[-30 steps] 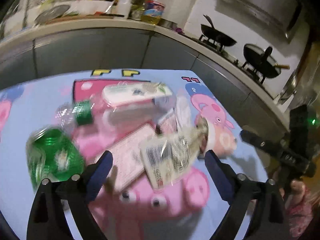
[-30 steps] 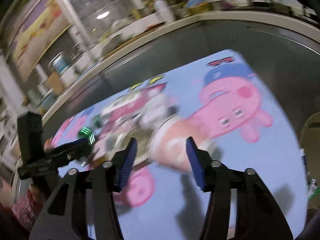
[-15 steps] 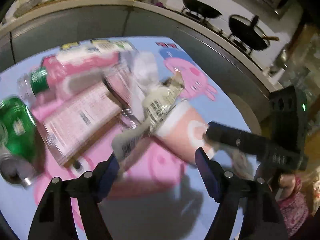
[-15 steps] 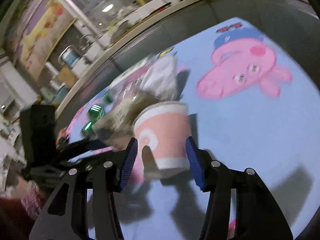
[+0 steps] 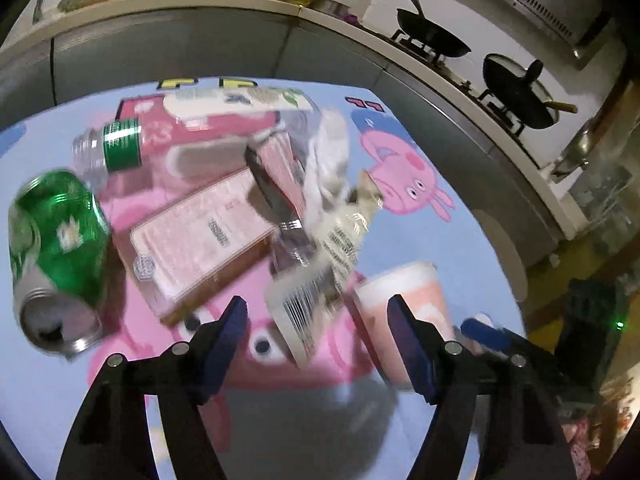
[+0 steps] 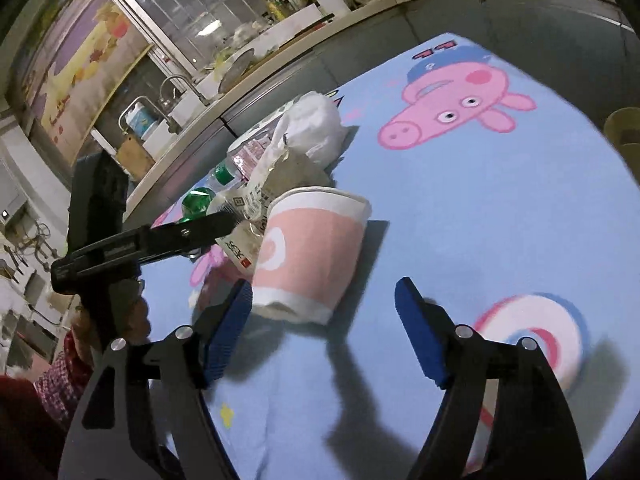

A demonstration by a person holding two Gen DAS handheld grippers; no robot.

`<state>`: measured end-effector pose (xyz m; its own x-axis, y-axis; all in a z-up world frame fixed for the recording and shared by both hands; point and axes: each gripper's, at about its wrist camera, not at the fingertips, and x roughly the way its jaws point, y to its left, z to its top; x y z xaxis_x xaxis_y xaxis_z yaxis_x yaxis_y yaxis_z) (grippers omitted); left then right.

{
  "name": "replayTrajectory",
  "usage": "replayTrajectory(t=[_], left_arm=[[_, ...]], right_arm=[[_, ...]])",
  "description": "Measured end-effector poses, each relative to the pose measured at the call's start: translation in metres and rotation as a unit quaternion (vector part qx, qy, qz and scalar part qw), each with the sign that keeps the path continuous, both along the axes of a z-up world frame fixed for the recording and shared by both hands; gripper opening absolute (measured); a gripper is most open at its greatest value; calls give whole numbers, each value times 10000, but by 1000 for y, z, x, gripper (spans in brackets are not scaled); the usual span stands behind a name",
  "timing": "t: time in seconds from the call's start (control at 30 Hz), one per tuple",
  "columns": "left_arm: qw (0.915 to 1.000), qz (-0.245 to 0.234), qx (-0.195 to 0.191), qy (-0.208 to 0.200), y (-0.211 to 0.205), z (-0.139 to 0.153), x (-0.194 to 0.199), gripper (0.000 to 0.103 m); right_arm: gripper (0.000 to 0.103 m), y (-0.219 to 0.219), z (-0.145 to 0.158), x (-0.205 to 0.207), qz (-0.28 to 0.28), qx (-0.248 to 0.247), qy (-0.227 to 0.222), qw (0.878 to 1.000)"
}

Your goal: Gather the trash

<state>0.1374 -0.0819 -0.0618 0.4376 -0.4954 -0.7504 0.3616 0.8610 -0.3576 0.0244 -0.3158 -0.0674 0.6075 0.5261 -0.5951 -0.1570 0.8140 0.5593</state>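
A heap of trash lies on a blue cartoon-pig tablecloth [image 5: 460,208]. A crumpled wrapper with a barcode [image 5: 308,304] sits between the fingers of my left gripper [image 5: 318,334]. Its jaws are closing and the pads stand clear of the wrapper. A pink paper cup [image 6: 312,256] leans tilted against the heap, and my right gripper [image 6: 324,320] straddles its base. Those jaws are opening; the left pad is near the cup and the right pad is well apart. The cup [image 5: 404,292] shows behind the left gripper's right finger. The left gripper [image 6: 180,236] reaches in from the left.
The heap also holds a green can [image 5: 60,248], a clear bottle with a green label [image 5: 120,148], a pink flat box [image 5: 200,236] and white crumpled tissue [image 6: 316,128]. A kitchen counter [image 5: 240,4] with two woks [image 5: 516,96] runs behind the table.
Both grippers have come down closer to the heap. The left jaws have narrowed around the wrapper. The right jaws, close about the cup half a second ago, have spread wider.
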Motion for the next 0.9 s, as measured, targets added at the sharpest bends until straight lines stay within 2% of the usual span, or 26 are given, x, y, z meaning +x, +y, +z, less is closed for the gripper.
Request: replayTrajectory(t=[0.03, 0.07, 0.1, 0.17, 0.2, 0.23, 0.27, 0.3, 0.33, 0.43, 0.6, 0.8, 0.9], left_arm=[[10000, -10, 71, 13, -4, -2, 5, 63], [9999, -11, 100, 54, -6, -4, 9, 55], [9999, -17, 96, 133, -9, -8, 14, 42], [9996, -57, -61, 269, -9, -13, 17, 35], [9995, -73, -125, 294, -9, -14, 16, 28], [9991, -134, -237, 332, -9, -14, 13, 25], [9989, -181, -286, 335, -10, -12, 9, 12], [9988, -225, -291, 336, -11, -11, 4, 6], [9992, -210, -200, 280, -11, -9, -5, 6], [9977, -373, -478, 316, -6, -7, -28, 5], [9941, -508, -826, 494, -11, -5, -43, 5], [9904, -1169, -667, 323, -80, 12, -42, 5], [9853, -1622, -496, 203, -137, 18, -42, 5]], right_arm=[[73, 3, -1, 4, 10, -8, 10, 10000], [73, 6, -1, 9, 37, -16, 23, 10000], [73, 12, -3, 15, 86, -18, 47, 10000], [73, 20, -7, 23, 130, -61, 102, 9998], [71, 25, -8, 25, 143, -118, 133, 9997], [68, 30, -8, 26, 130, -214, 118, 9996], [66, 34, -6, 26, 168, -301, 71, 9994], [65, 34, -6, 24, 216, -269, 67, 9994], [63, 34, -5, 21, 242, -233, 69, 9994], [61, 24, -3, 6, 148, -235, 3, 9996], [61, -24, -2, -23, -513, 127, -116, 9985], [62, -91, -8, -42, -1400, 580, -214, 9882], [62, -119, -8, -48, -1772, 621, -304, 9817]])
